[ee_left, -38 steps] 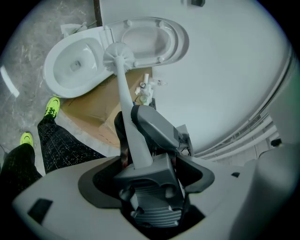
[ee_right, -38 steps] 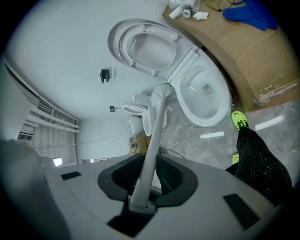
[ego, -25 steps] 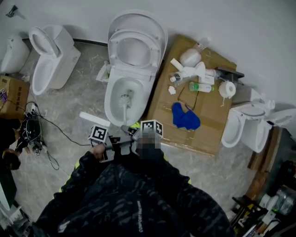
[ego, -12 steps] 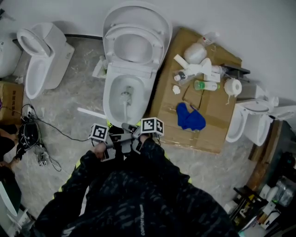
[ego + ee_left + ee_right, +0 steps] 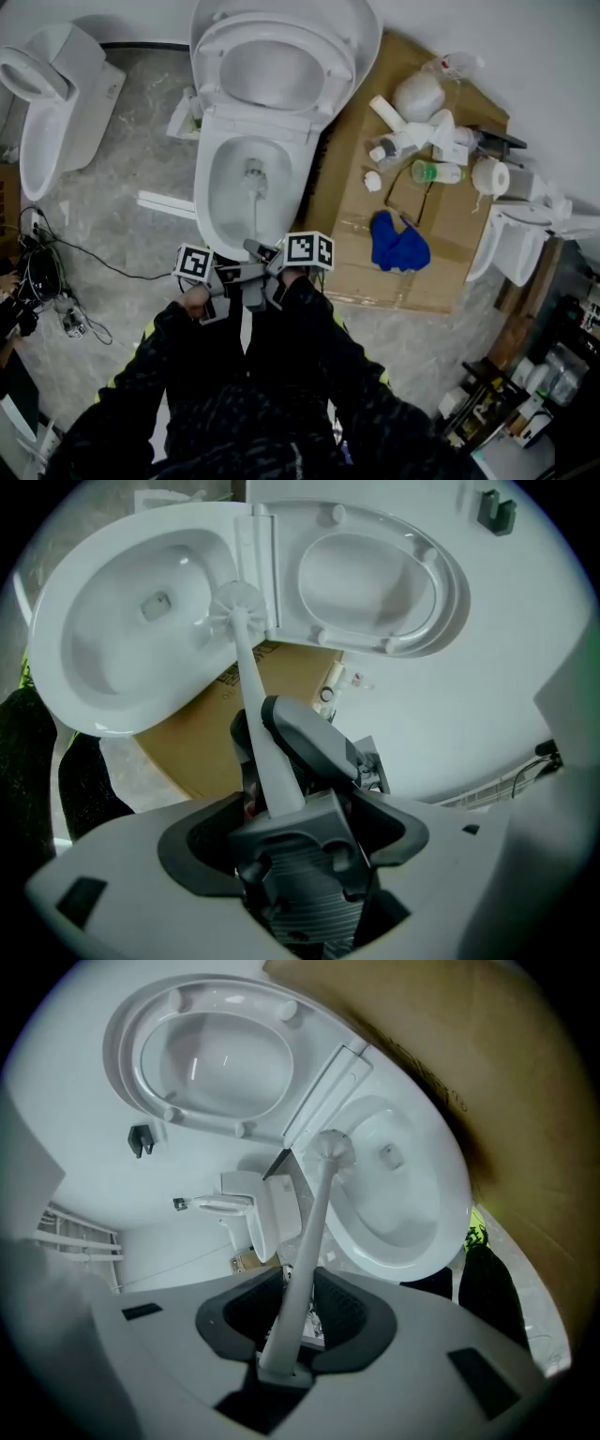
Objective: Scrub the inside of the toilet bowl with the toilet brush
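A white toilet (image 5: pixel 211 202) stands open, its lid and seat (image 5: pixel 272 66) up. The toilet brush (image 5: pixel 253 173) has its head low in the bowl, near the drain, and its white handle runs back to both grippers at the bowl's near rim. My left gripper (image 5: pixel 228 279) and right gripper (image 5: pixel 272 267) sit side by side on the handle's end. In the left gripper view the handle (image 5: pixel 258 724) rises from my shut left gripper (image 5: pixel 295 841) to the brush head (image 5: pixel 239 600). In the right gripper view the handle (image 5: pixel 309 1232) passes between the pads of the right gripper (image 5: pixel 292 1312).
Flattened cardboard (image 5: pixel 441 244) lies right of the toilet with a blue cloth (image 5: pixel 398 244), bottles (image 5: pixel 436 172) and a paper roll (image 5: pixel 489 176). Other toilets stand at far left (image 5: pixel 52 103) and right (image 5: pixel 520 244). Cables (image 5: pixel 56 262) trail on the floor at left.
The head view has shifted toward the toilet, which now fills more of the top. The brush head stays low in the bowl, and both grippers remain on the handle.
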### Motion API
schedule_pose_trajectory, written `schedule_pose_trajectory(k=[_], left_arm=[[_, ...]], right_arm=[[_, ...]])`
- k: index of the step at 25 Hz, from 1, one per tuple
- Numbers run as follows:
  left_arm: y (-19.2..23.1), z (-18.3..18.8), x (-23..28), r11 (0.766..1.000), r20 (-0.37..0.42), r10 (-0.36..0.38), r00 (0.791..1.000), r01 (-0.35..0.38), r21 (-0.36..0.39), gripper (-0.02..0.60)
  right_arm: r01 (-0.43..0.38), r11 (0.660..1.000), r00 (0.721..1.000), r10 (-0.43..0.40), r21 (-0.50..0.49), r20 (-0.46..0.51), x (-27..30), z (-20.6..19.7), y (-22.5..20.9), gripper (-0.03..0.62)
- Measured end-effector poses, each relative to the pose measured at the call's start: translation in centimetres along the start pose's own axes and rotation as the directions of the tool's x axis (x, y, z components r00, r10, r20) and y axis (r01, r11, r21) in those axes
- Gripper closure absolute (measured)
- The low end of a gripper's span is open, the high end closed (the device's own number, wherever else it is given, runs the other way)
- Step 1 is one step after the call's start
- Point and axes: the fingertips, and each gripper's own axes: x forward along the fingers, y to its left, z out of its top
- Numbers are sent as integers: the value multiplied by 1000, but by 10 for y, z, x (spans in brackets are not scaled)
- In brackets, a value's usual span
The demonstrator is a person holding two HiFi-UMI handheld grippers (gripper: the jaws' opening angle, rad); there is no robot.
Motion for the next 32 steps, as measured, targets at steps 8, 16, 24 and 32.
schedule_pose_trajectory(k=[8, 16, 24, 32], left_arm=[[69, 66, -4, 1000, 22, -28, 999, 28, -14, 218], [114, 115, 1, 998, 1, -67, 998, 67, 1, 218], [152, 158, 2, 998, 6, -53, 999, 53, -32, 218], [168, 200, 5, 1000, 9, -18, 1000, 18, 19, 218]], right_arm=[[32, 999, 999, -32, 6, -13, 62, 45, -57, 494], [45, 999, 999, -45, 5, 6, 101, 83, -98, 494], [60, 998, 998, -60, 10, 37, 131, 120, -130, 494], [43, 999, 997, -44, 12, 71, 151, 159, -139, 494]])
